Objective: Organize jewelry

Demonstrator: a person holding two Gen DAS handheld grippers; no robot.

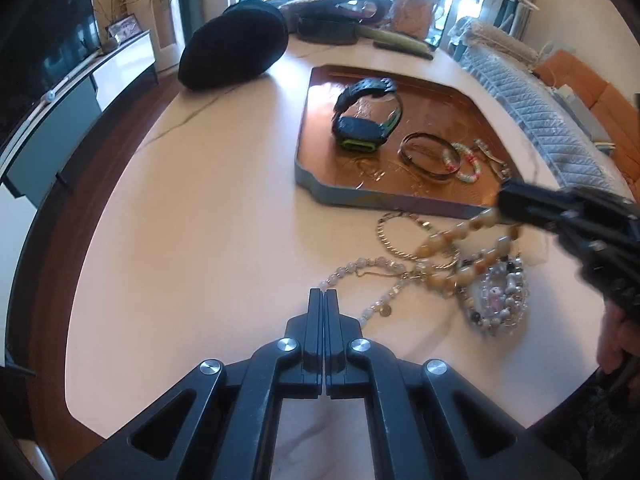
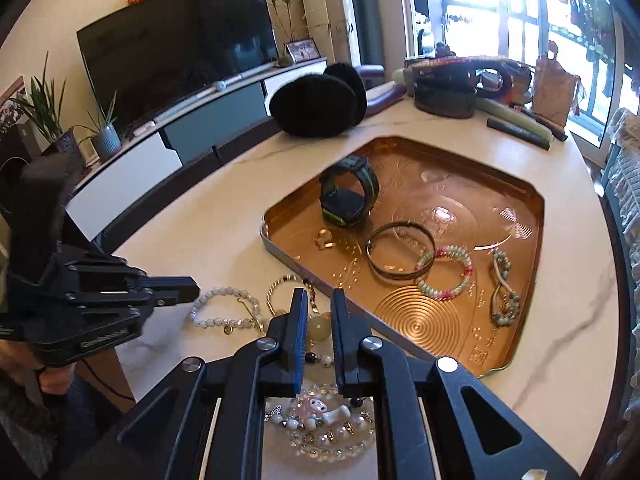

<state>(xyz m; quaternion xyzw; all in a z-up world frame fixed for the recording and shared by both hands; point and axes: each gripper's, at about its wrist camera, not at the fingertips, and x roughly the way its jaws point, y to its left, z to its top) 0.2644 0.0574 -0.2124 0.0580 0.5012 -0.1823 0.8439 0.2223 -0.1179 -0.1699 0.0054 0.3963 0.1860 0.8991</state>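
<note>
My right gripper (image 2: 319, 300) is shut on an amber bead bracelet (image 2: 320, 326). In the left wrist view that bracelet (image 1: 430, 246) hangs in a loop from the right gripper (image 1: 505, 200) above a pile of jewelry. My left gripper (image 1: 324, 292) is shut, its tips at the edge of a white bead bracelet (image 1: 360, 268); I see nothing pinched. The copper tray (image 2: 272, 236) holds a black watch (image 2: 348, 196), a dark bangle (image 2: 400, 250), a pink-green bead bracelet (image 2: 444, 272) and a cord bracelet (image 2: 504, 284).
A gold chain bracelet (image 1: 394, 236) and clear bead bracelets (image 1: 500, 300) lie on the white table near the tray's front rim (image 1: 360, 196). A black round cushion (image 2: 316, 106) and assorted clutter (image 2: 444, 96) sit at the table's far side. A padded chair (image 1: 540, 112) stands to the right.
</note>
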